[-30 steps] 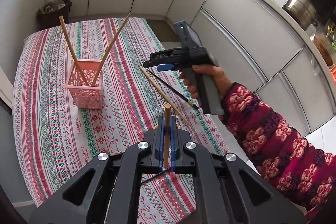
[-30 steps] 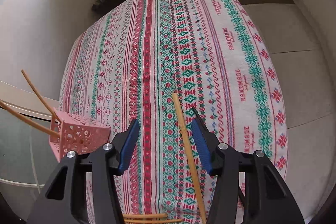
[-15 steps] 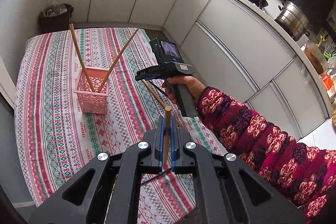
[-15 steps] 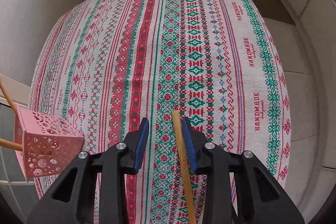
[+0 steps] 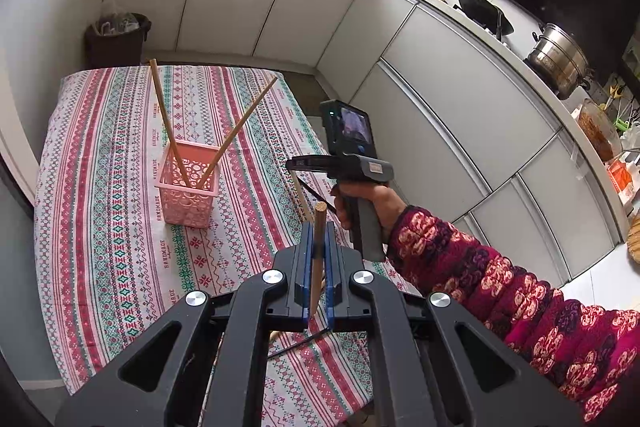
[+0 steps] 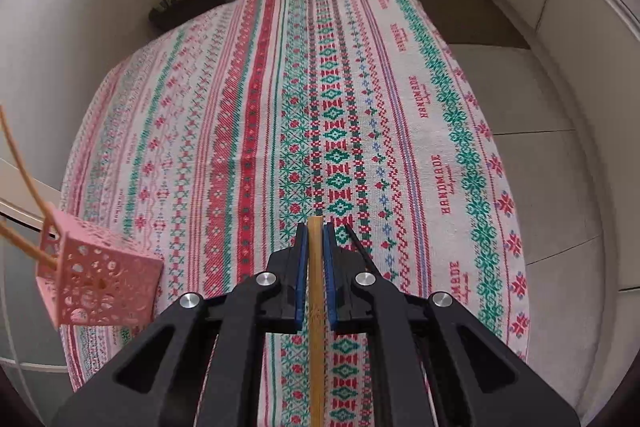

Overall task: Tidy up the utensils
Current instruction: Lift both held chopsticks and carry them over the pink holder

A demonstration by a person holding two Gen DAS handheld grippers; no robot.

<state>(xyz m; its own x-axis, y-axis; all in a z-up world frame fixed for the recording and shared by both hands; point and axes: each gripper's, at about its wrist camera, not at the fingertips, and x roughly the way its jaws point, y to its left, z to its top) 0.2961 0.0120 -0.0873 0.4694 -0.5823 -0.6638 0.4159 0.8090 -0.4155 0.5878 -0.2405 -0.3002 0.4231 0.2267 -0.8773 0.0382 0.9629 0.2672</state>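
Tablecloth (image 6: 424, 99) border repeats "HANDMADE" in red — smaller script below unreadable.

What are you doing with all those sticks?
A person is tidying chopsticks into the pink basket on the striped tablecloth. Two chopsticks already lean inside it. The left gripper is shut on a wooden chopstick, and the right gripper is shut on a bamboo chopstick.

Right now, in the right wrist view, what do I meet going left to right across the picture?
Pink basket with two chopsticks → right claw shut on a wooden chopstick → thin black chopstick on the striped tablecloth.
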